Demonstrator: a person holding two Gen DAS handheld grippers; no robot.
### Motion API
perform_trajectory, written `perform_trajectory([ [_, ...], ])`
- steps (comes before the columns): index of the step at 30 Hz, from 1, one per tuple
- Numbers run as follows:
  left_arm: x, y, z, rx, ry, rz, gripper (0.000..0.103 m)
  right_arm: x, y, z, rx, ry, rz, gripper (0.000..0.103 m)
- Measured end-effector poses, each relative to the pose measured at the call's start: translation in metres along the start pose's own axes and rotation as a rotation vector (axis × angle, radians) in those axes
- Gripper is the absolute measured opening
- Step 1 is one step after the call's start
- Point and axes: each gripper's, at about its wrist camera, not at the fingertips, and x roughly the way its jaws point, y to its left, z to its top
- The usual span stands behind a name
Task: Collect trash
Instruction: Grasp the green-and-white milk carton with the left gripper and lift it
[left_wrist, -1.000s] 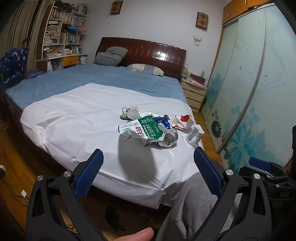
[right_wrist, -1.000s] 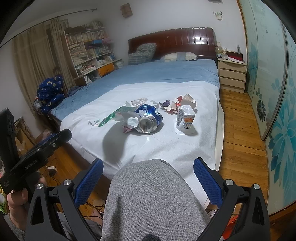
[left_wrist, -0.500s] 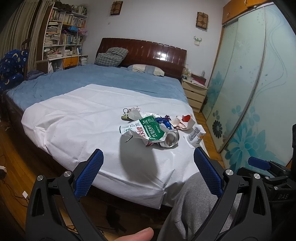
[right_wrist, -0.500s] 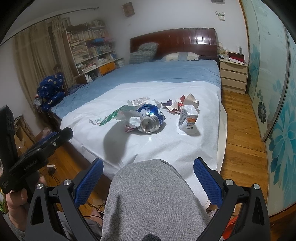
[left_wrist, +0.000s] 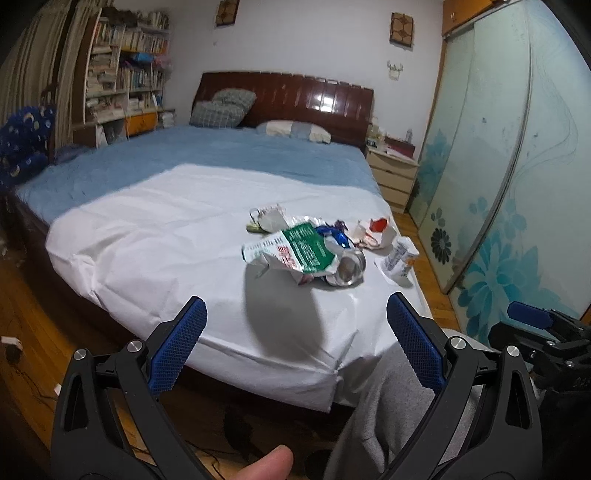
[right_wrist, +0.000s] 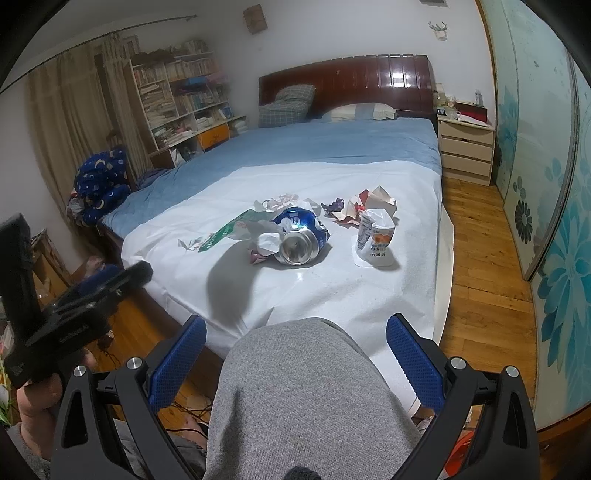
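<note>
On white sheet (right_wrist: 332, 295), crushed blue can (right_wrist: 301, 236), crumpled wrappers (left_wrist: 295, 253)

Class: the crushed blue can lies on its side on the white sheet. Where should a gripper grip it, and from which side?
Grip the can across its dented blue sides just behind the round metal end, coming from above: it lies flat, paper crowds its left, and the right gripper is open.

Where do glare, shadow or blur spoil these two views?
Left wrist view: glare on the headboard, a round shadow on the white sheet, bent wardrobe doors. Right wrist view: the same headboard glare, the left claw blurred, the can sharp.
</note>
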Motion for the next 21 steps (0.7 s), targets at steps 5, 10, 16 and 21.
perform_trajectory([
  [5, 0.016, 0.009, 0.0, -0.09, 0.07, -0.083, 0.097, 0.002, -0.004, 0.002, 0.018, 0.005, 0.012, 0.097],
  [10, 0.021, 0.006, 0.003, -0.06, 0.042, -0.017, 0.097, 0.004, -0.012, 0.004, 0.043, 0.011, 0.023, 0.097],
  [16, 0.045, -0.014, 0.013, 0.117, 0.015, 0.135, 0.097, 0.008, -0.022, 0.007, 0.076, 0.024, 0.031, 0.097],
  [21, 0.084, -0.012, 0.026, 0.111, 0.055, 0.138, 0.097, 0.011, -0.027, 0.008, 0.094, 0.032, 0.034, 0.097],
])
